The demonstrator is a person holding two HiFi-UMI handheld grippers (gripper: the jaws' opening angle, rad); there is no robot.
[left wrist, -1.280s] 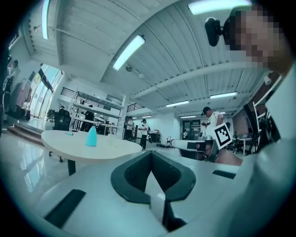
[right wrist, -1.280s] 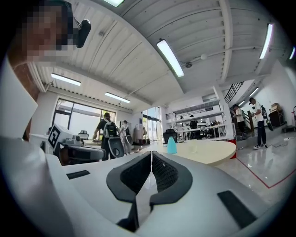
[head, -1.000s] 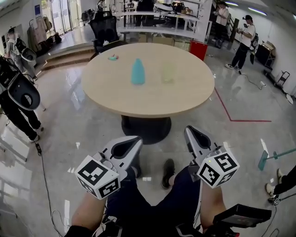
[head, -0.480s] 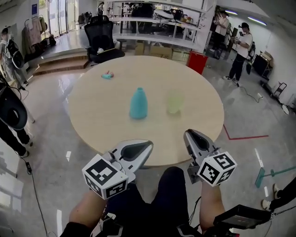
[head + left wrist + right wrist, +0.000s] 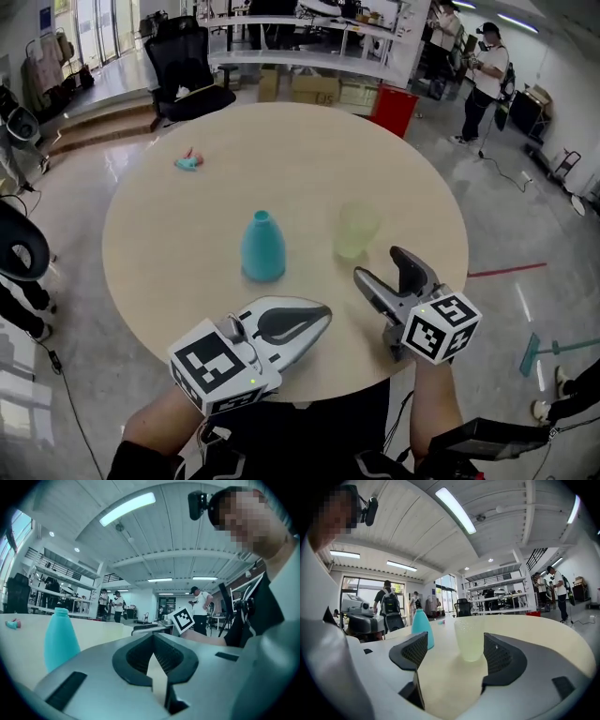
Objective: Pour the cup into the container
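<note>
The right gripper, jaws just opened with nothing between them, points at the translucent cup at twelve o'clock, ready for a grasp; the left gripper is closed and empty.

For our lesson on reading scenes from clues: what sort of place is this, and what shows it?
Likely an open-plan lab or office workspace: a black office chair, long white workbenches with cardboard boxes by them, and a polished floor.

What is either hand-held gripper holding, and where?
Nothing. The left hand-held gripper is shut and empty; the right hand-held gripper has just been opening its jaws, short of the cup.
</note>
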